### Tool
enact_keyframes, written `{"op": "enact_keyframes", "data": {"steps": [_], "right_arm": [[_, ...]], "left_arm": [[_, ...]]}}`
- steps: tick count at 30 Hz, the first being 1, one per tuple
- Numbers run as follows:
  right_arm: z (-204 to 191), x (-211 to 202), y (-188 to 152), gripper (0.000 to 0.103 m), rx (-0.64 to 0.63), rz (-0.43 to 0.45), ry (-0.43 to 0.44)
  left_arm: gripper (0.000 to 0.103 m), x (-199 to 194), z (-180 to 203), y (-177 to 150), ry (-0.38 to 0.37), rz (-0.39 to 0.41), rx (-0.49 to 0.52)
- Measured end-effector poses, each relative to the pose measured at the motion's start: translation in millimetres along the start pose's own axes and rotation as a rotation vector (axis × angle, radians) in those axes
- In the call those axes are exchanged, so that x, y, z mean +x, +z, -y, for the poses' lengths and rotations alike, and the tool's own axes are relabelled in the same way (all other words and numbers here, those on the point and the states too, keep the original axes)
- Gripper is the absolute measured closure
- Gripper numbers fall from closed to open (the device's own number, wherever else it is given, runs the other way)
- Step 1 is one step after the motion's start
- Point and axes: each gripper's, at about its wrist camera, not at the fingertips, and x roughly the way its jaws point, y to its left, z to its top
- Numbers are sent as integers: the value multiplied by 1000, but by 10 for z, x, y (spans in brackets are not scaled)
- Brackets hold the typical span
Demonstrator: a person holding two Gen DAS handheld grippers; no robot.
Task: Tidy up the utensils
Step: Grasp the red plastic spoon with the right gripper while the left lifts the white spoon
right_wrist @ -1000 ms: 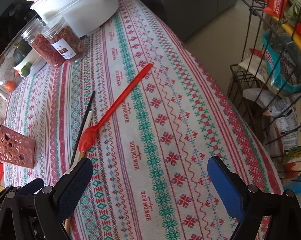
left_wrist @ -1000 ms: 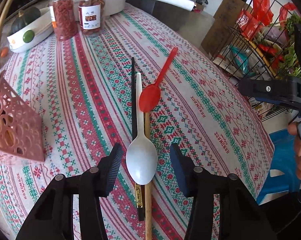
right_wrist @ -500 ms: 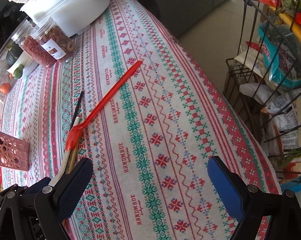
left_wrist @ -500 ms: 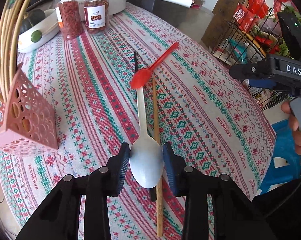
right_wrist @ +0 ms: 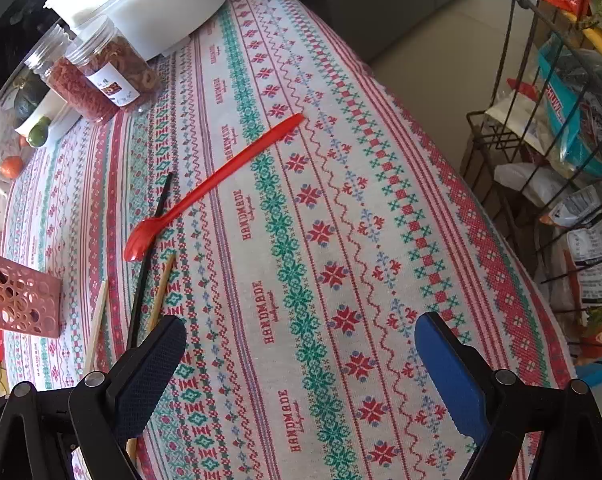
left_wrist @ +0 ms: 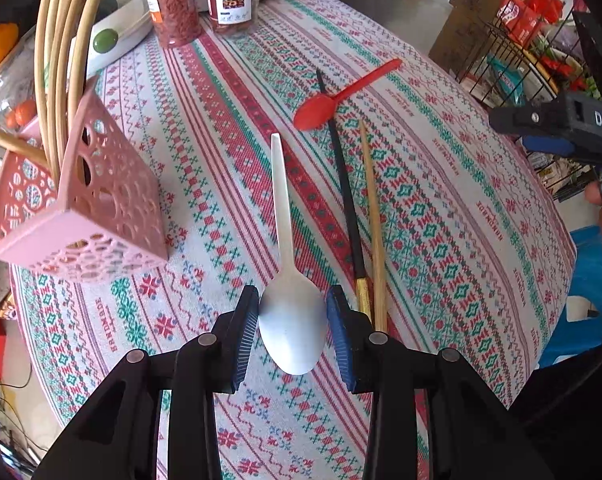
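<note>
My left gripper point(left_wrist: 292, 320) is shut on the bowl of a white plastic spoon point(left_wrist: 285, 240) and holds it above the tablecloth, handle pointing away. A red spoon point(left_wrist: 341, 98), a black chopstick point(left_wrist: 341, 184) and a wooden chopstick point(left_wrist: 373, 216) lie on the cloth to its right. The pink perforated utensil holder point(left_wrist: 81, 208) with long wooden sticks stands to the left. My right gripper point(right_wrist: 301, 344) is open and empty above the cloth. The right wrist view also shows the red spoon point(right_wrist: 221, 184), both chopsticks and the holder point(right_wrist: 21, 300).
Two jars point(left_wrist: 201, 0) of dried food and a white pot point(right_wrist: 149, 8) stand at the table's far end, next to a white dish point(left_wrist: 113, 36). A wire rack point(right_wrist: 561, 120) with groceries stands off the table's right edge. A blue stool point(left_wrist: 581, 300) is below.
My left gripper closed on the white spoon's bowl and lifted it off the chopsticks, shifting left toward the pink holder. The right gripper stayed open, hovering.
</note>
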Motion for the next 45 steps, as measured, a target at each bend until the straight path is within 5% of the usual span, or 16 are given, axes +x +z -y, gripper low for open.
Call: {"op": "enact_keyframes", "data": {"steps": [6,9,11,21,27,37,45], "right_arm": [[-53,48,6,7,-16,-14,-1],[-45,91,14,7,-17,-24,-14],[-16,119,22,7,-7,-32,-21],[71,174,100,7,22,-43,-27],[95,210,136,7,42,-50,-20],[102,314,343,7,75,-35,27],[-132,641,565,19,136,-52,63]], "left_arm": [[66,101,-14,245,-18,16,-41],[61,247,39,286,-39,-140,-12],[61,313,65,274,-46,-177,-10],[63,231,30,675,-18,47,-122],[93,473,5,721,0,54,-141],[93,-10,23,557,-48,151,-108],[93,-476,31,286,-80,217,-47]]}}
